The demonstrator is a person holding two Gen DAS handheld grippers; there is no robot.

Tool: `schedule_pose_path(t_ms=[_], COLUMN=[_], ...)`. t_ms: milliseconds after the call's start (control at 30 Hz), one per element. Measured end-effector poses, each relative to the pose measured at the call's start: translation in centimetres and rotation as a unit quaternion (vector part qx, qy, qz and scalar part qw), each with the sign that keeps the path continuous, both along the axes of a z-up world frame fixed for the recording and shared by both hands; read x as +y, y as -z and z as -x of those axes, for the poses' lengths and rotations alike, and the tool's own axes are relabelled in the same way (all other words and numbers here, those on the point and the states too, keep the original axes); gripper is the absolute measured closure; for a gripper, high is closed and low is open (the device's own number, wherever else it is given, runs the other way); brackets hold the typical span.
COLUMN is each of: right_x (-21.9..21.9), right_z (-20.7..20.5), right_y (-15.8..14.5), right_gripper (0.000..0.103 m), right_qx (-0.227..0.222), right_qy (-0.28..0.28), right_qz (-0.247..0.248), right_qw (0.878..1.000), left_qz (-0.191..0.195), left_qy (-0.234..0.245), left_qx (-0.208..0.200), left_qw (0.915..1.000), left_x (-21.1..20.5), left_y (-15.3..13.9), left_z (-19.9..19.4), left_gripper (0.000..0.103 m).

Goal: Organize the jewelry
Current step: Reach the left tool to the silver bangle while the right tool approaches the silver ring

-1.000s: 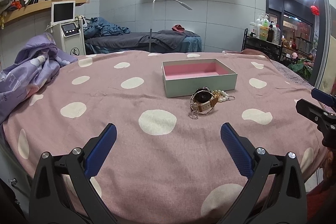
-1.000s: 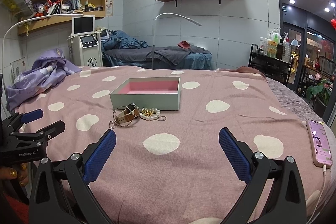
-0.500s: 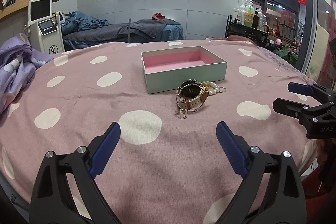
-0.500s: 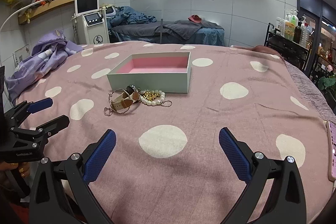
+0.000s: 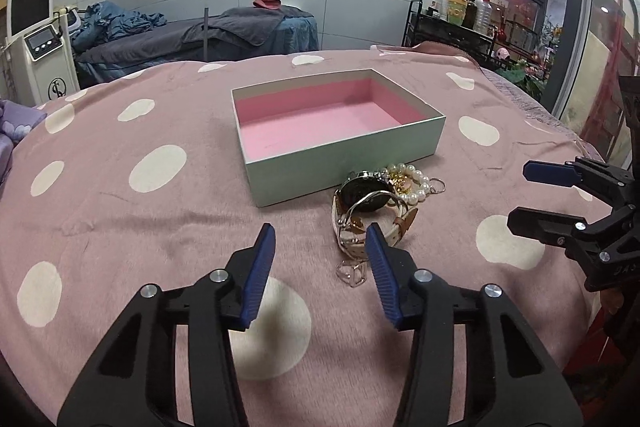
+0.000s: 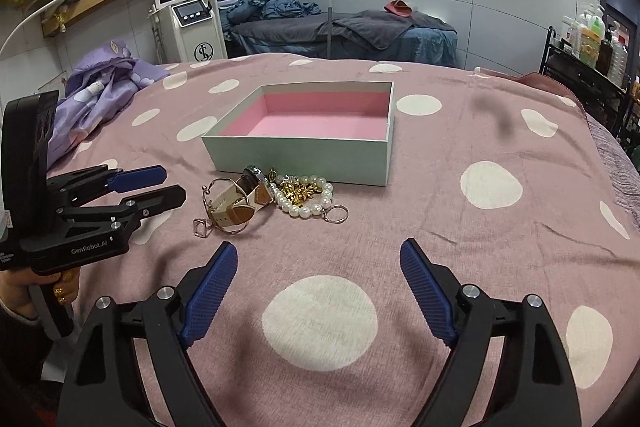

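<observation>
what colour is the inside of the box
Pink inside the box; clearest in the left wrist view.

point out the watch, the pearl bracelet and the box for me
watch (image 6: 239, 202): right wrist view, on the cream strap.
pearl bracelet (image 6: 305, 211): right wrist view, on the near pearls.
box (image 6: 304, 159): right wrist view, on the pale green front wall.

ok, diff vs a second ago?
Both grippers came in toward the jewelry pile, jaws closing: left gripper narrowed a lot, right gripper slightly. Nothing gripped; the tan-strapped wristwatch lies just past the left fingertips. Unmoved: watch, white pearl bracelet, and the empty pale-green box with pink lining.
</observation>
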State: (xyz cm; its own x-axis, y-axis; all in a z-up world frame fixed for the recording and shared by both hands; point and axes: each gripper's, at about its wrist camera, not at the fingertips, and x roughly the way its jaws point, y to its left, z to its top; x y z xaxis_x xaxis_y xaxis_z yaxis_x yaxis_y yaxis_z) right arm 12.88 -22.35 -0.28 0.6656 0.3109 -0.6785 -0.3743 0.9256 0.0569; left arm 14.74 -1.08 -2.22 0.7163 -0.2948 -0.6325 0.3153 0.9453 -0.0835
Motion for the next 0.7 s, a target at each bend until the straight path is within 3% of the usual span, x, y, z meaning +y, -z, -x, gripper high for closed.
schedule_pose_path(t_ms=[167, 433, 567, 700], right_x=[0.1, 0.0, 0.4, 0.6], right_z=[-1.7, -4.6, -5.6, -6.2], right_y=[0.1, 1.2, 1.9, 2.4], right_gripper=[0.026, 0.042, 0.051, 0.052], right_qx=[0.009, 0.038, 0.055, 0.064], right_qy=[0.0, 0.002, -0.009, -0.018], right_qz=[0.006, 0.025, 0.045, 0.058], right_qw=[1.0, 0.999, 0.997, 0.996], left_qz=[-0.007, 0.001, -0.01, -0.016], left_qy=[0.042, 0.071, 0.086, 0.094], left_qx=[0.03, 0.044, 0.043, 0.039], left_qw=[0.9986, 0.9965, 0.9953, 0.9947], left_x=[-1.1, -1.4, -2.2, -2.9], left_y=[0.7, 0.9, 0.8, 0.9], left_z=[-2.3, -3.8, -3.9, -3.5], left_gripper=[0.058, 0.058, 0.082, 0.09])
